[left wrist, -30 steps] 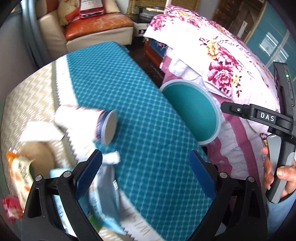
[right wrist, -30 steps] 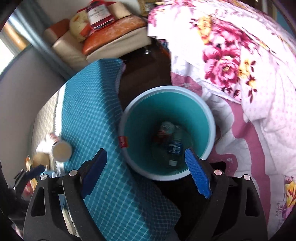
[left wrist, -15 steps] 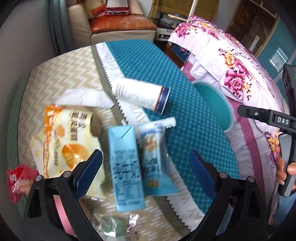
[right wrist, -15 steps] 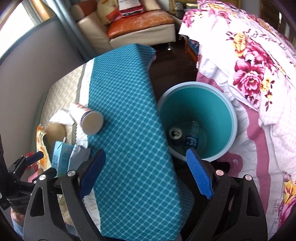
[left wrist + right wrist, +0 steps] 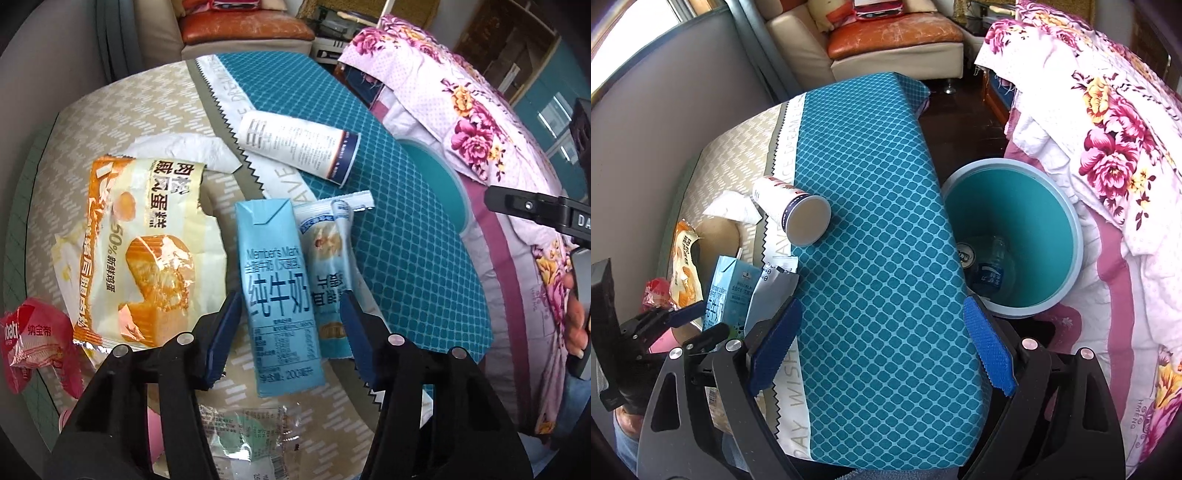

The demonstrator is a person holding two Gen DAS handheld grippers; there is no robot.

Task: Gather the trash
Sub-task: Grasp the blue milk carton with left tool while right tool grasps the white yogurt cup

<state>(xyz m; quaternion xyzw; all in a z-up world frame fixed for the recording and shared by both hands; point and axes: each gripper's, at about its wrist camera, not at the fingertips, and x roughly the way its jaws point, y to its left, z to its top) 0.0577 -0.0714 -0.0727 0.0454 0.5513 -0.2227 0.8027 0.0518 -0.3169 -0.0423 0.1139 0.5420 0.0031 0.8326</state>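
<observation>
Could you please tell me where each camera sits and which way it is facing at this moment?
Left wrist: on the left gripper, looking down at the milk carton and wrappers; the right hand shows at the edge.
Right wrist: on the right gripper, facing along the table and bin; left gripper at lower left.
Shared: carton, cup, bin.

Both grippers, left gripper (image 5: 286, 325) and right gripper (image 5: 882, 343): black frames, silver screws, ribbed blue pads (image 5: 990, 349). White lettering, apparently "DAS", partly cropped.
</observation>
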